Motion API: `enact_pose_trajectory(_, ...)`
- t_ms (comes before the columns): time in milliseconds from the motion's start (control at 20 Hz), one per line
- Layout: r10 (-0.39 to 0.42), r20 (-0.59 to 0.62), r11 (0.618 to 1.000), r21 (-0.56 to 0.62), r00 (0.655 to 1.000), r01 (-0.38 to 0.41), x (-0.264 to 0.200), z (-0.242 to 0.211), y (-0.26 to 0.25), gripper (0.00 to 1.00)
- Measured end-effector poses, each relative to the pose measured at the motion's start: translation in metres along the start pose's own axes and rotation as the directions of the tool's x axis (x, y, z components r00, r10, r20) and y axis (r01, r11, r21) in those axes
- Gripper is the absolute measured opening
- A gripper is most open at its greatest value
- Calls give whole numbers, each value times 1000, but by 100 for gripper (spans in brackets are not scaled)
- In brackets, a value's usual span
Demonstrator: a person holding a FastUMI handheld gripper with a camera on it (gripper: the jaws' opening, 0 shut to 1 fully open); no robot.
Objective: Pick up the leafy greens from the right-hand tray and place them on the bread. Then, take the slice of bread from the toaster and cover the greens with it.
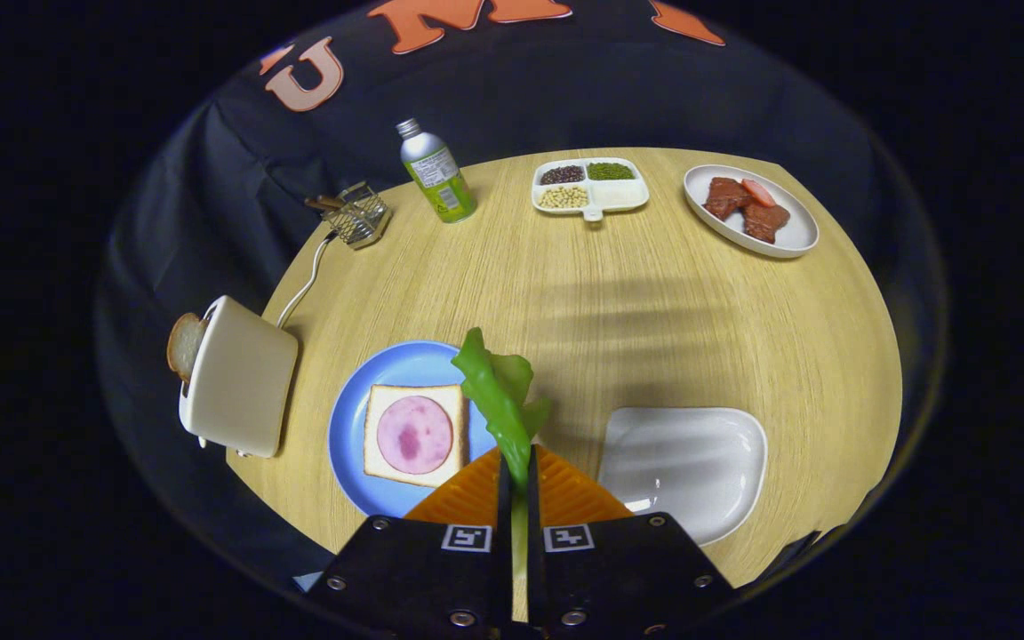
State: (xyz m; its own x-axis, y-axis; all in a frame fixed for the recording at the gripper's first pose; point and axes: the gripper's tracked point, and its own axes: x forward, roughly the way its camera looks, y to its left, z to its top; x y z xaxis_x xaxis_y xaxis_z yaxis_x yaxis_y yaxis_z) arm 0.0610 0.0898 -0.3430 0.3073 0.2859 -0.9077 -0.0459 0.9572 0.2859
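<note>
My gripper is shut on the stem of the leafy greens, which stick up from between the fingers, held above the table. Just left of the fingers, a blue plate carries a bread slice topped with a round pink ham slice. The leaf's tip overlaps the plate's right edge in this view. Right of the fingers lies the white tray, bare inside. Further left stands a cream toaster with a bread slice poking out of its slot.
Along the far edge of the round wooden table stand a green bottle, a small wire basket, a divided white dish of beans and a white plate of meat pieces. The toaster's cord runs toward the basket.
</note>
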Motion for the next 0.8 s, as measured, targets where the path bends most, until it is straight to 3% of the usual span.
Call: enact_pose_trajectory(800, 22, -53, 999, -25, 998, -24, 53, -8, 72, 9)
